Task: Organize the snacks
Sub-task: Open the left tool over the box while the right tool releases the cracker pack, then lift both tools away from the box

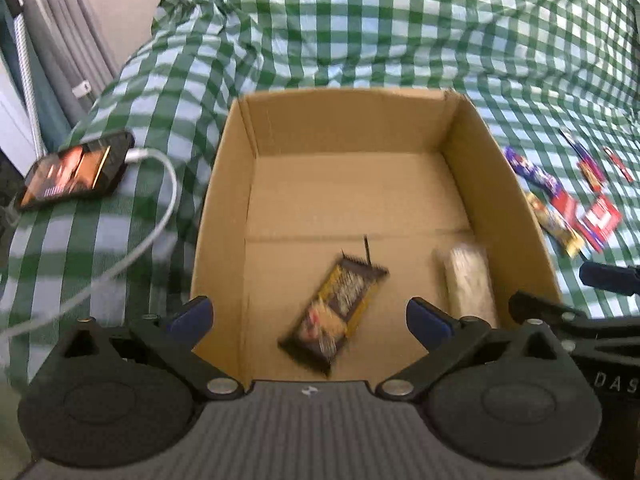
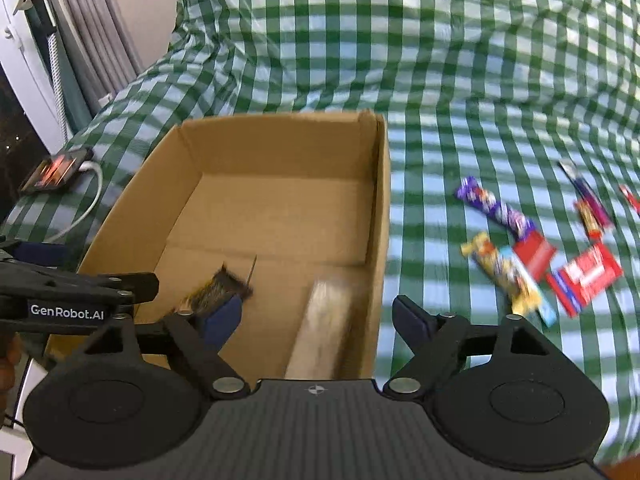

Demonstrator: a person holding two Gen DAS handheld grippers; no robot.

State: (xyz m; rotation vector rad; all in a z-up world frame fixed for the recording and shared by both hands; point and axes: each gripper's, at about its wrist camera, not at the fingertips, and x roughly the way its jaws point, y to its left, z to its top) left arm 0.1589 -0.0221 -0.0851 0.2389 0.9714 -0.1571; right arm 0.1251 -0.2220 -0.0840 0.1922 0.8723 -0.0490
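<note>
Two snacks were already sitting in the cardboard box (image 1: 472,152): a dark bar (image 1: 336,312) on the box floor near its front wall, and a pale wrapped pack (image 1: 468,280) tucked against the box's right wall. More bars (image 2: 516,240) were scattered on the checked cloth (image 2: 400,60) well to the right of the box. Both tongs were spread wide with nothing gripped. The left gripper (image 1: 308,314) was hung over the box's near edge, and the right gripper (image 2: 316,314) was held above the box's right wall. Probably the next bar should be picked by its long sides and laid flat beside the others, so the box doesn't get nudged.
</note>
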